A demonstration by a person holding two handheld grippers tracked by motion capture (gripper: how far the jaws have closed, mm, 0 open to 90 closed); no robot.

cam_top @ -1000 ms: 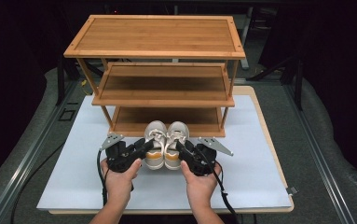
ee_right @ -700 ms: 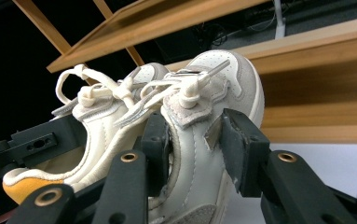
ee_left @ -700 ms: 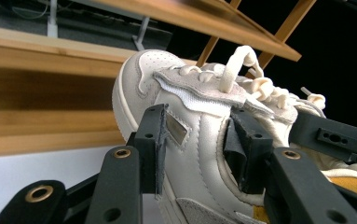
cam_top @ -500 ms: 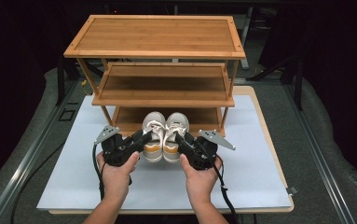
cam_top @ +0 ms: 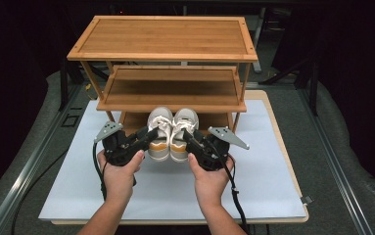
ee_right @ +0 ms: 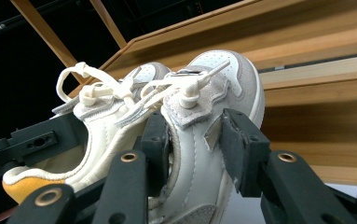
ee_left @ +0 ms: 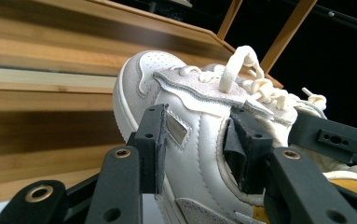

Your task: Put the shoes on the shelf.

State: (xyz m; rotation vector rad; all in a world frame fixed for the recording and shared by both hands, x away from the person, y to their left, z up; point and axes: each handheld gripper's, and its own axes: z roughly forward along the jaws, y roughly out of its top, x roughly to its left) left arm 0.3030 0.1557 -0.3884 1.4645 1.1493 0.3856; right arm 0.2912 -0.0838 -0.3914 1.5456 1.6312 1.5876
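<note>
Left gripper point(cam_top: 148, 138) clamps left shoe point(cam_top: 158, 134), jaws half-wide on its side. Right gripper point(cam_top: 191, 139) clamps right shoe point(cam_top: 182, 133) likewise. Shoes touching, side by side, toes toward rack point(cam_top: 163, 41), held off white mat point(cam_top: 165, 186), just before rack's bottom shelf point(cam_top: 136, 120). Middle shelf point(cam_top: 170, 88) edge directly above toes.
</note>
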